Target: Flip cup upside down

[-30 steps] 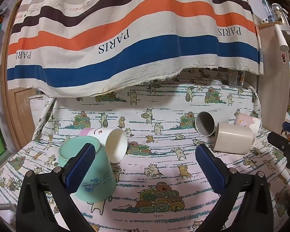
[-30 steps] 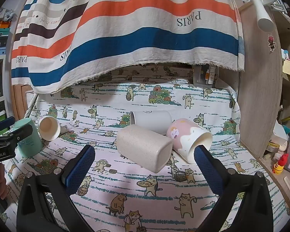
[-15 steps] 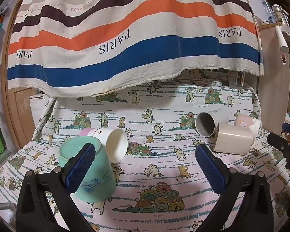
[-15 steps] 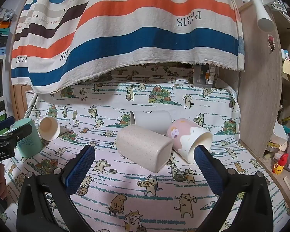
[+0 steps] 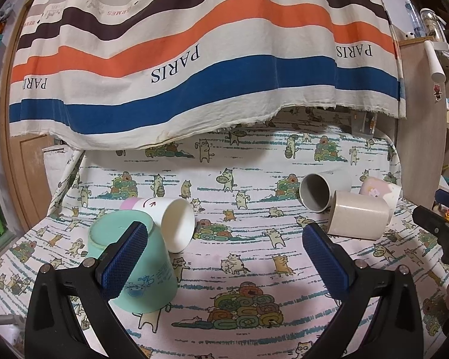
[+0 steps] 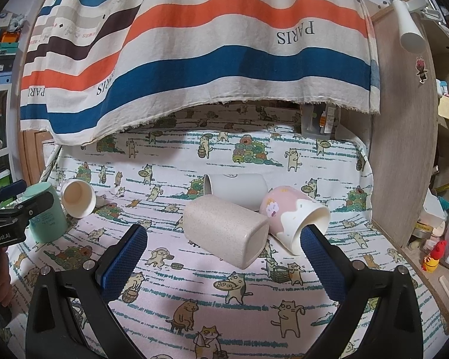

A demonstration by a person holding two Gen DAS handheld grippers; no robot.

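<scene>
- A speckled beige cup (image 6: 226, 230) is seen lying on its side near the middle of the cat-print cloth (image 6: 224, 299), closed base toward the right wrist camera, resting against a grey cup (image 6: 236, 188) and a pink-and-white cup (image 6: 293, 218), both also on their sides.
- It is judged to be the nearest candidate for flipping; it looks stiff, fairly heavy and breakable, with a matte, not very slippery wall.
- A hold across the mid-body, on opposite side walls, is judged best, clear of the two neighbours touching it.
- The right gripper (image 6: 221, 254) is held wide apart and empty, just short of this cup.
- Further left, a mint cup (image 5: 134, 266) already stands mouth-down, touching a white paper cup (image 5: 170, 221) that lies on its side and is judged light and crushable.
- The left gripper (image 5: 224, 254) is likewise spread wide, holding nothing; one of its pads (image 5: 122, 257) overlaps the mint cup in view, and contact cannot be told.
</scene>
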